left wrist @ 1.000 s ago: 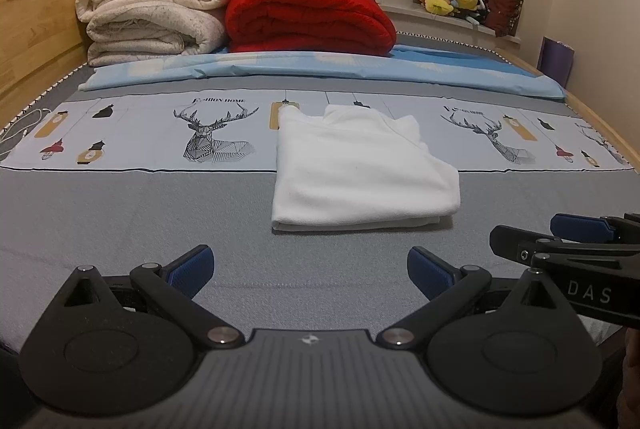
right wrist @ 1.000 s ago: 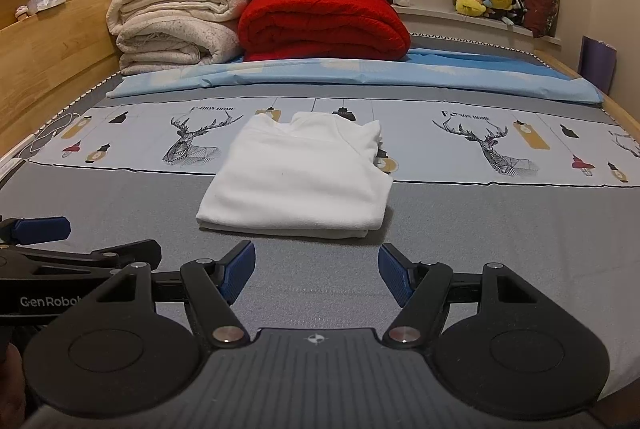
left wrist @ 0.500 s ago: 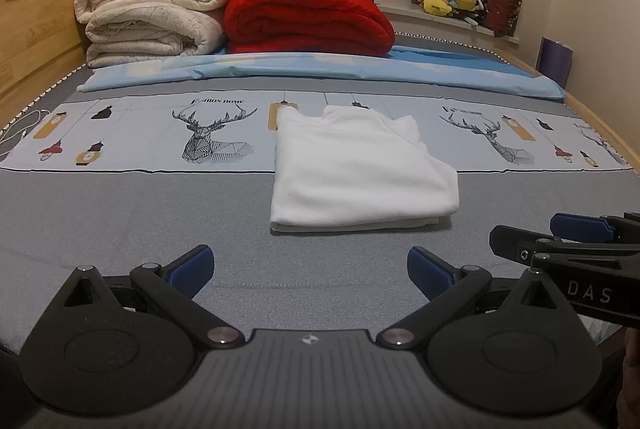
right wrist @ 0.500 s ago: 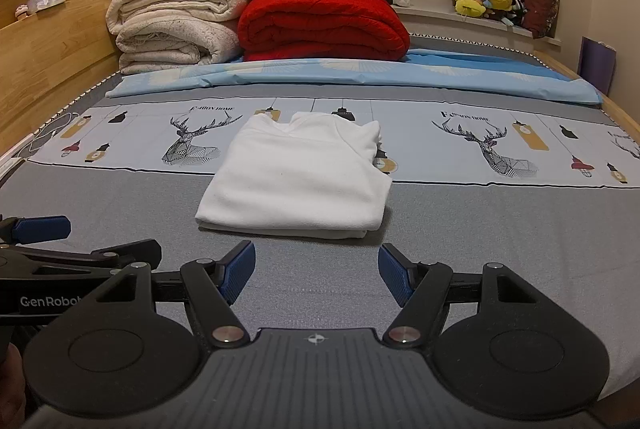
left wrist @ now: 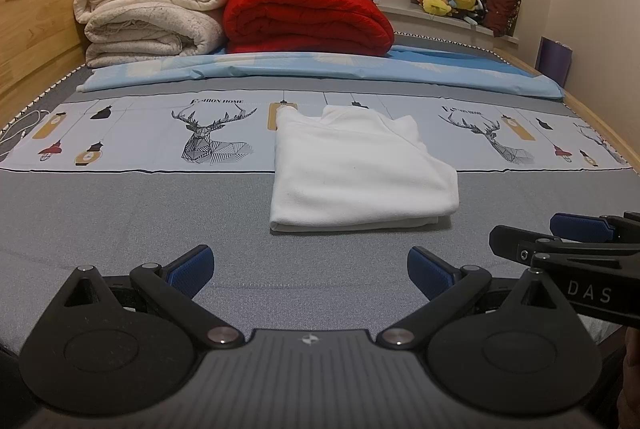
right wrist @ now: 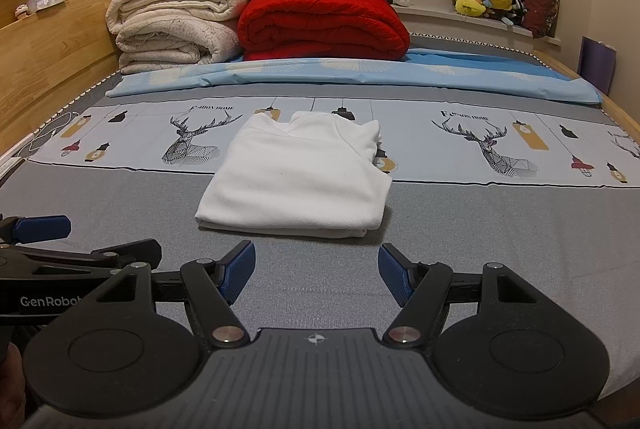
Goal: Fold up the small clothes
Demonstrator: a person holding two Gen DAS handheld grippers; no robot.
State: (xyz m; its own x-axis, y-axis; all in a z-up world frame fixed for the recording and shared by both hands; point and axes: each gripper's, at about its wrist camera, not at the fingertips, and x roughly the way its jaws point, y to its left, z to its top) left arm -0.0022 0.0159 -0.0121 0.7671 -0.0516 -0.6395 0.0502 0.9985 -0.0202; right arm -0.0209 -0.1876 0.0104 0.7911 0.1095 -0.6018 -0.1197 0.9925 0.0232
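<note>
On the bed (left wrist: 120, 213), a folded white garment (left wrist: 356, 173) lies before both gaping, empty hand-held grippers.

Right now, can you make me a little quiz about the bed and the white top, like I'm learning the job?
1. True or false: the white top lies folded on the grey bedsheet.
2. What is between the blue pads of the right hand-held gripper? A) a sleeve B) nothing C) a sock
3. Which colour is the thick folded blanket at the far end of the bed, beside the cream blankets?

Key: 1 true. 2 B; its jaws stand open, short of the top, and so do those of the left hand-held gripper. 3 red.
</note>
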